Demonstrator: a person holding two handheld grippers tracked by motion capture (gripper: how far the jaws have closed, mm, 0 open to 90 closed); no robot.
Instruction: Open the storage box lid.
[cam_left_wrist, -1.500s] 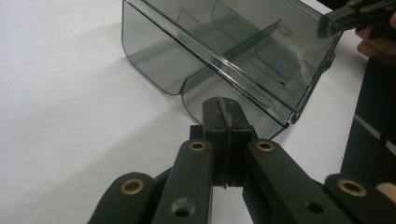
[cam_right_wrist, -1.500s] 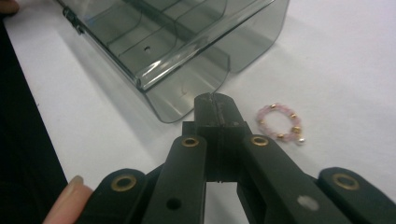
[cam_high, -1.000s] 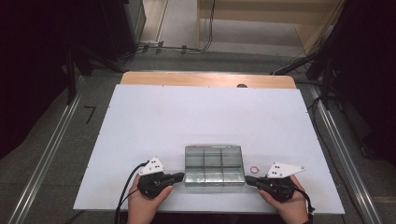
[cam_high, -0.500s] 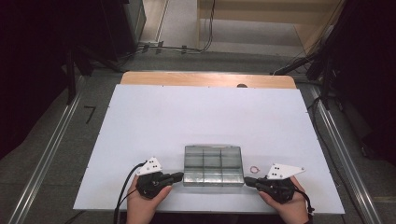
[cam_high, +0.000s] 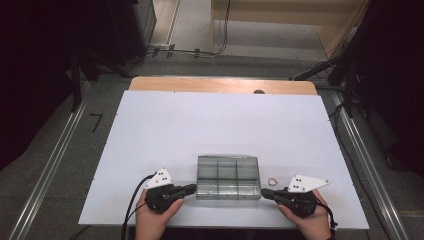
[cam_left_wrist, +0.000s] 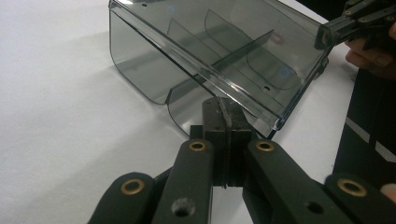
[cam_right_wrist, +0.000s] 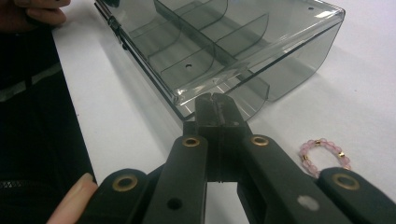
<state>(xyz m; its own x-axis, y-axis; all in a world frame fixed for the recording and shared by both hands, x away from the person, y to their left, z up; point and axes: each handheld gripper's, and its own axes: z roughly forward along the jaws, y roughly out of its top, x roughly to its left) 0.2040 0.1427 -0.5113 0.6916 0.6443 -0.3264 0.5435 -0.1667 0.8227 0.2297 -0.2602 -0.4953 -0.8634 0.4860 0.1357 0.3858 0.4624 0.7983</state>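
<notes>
A clear, smoke-tinted plastic organiser box (cam_high: 228, 176), split by dividers into small compartments, sits near the front edge of a white worktop (cam_high: 215, 125), between the two hand-held grippers. From above, the left gripper (cam_high: 189, 189) reaches in from the box's front left corner and the right gripper (cam_high: 266, 193) from its front right corner, each held in one of the person's hands at the bottom of the frame.

In the left gripper view, the left gripper's (cam_left_wrist: 225, 114) black jaws are pressed together at the lower edge of the box (cam_left_wrist: 210, 51), with a thin sliver of its clear rim seemingly pinched between them; the box appears tilted, its open face toward the camera. The other gripper's tip touches the far upper corner of the box.

In the right gripper view, the right gripper (cam_right_wrist: 217, 107) likewise has its jaws closed together at the box's (cam_right_wrist: 224, 42) near corner, at or on the clear edge; whether it truly clamps the plastic is hard to tell.

A small bracelet of pale pink beads (cam_right_wrist: 323, 151) with a few gold ones lies on the worktop just beside the right gripper, near the box's right side (cam_high: 271, 181).
</notes>
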